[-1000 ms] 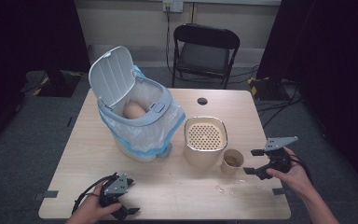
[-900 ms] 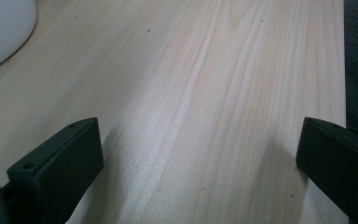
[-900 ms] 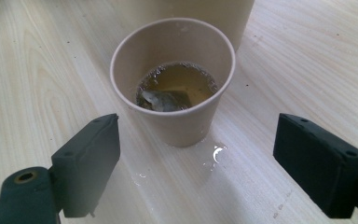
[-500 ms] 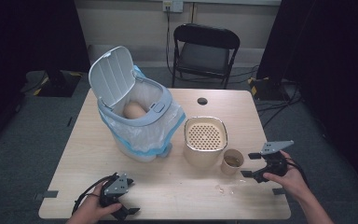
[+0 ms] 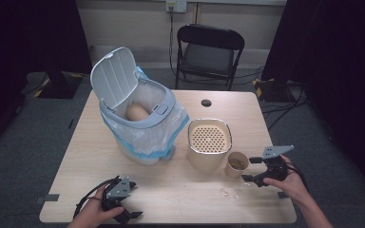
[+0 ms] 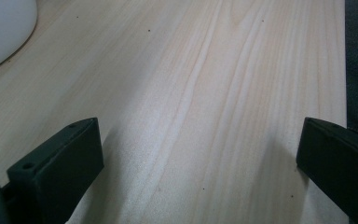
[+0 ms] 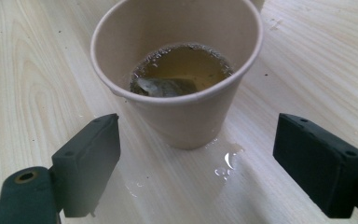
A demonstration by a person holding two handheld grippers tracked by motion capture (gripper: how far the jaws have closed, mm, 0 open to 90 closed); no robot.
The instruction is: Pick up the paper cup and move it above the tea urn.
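Note:
A tan paper cup [image 5: 237, 164] [image 7: 179, 79] holding brownish liquid and a tea bag stands on the wooden table [image 5: 195, 199], right of a cream strainer pot [image 5: 209, 145]. My right gripper [image 5: 250, 169] [image 7: 196, 154] is open just to the cup's right, low over the table, its jaws wide apart and short of the cup. At the table's front left my left gripper [image 5: 132, 203] [image 6: 198, 154] rests open on bare wood with nothing between its jaws. A white bin [image 5: 140, 121] with a raised lid and a plastic liner holds a brown rounded object [image 5: 136, 112].
Small drops of spilled liquid [image 7: 226, 163] lie on the wood beside the cup's base, and more wet spots [image 5: 228, 192] sit in front of it. A black folding chair [image 5: 209, 52] stands behind the table. A dark round hole [image 5: 206, 102] marks the far side.
My right gripper has sunk and edged left toward the cup. The left gripper and everything on the table stay as they were.

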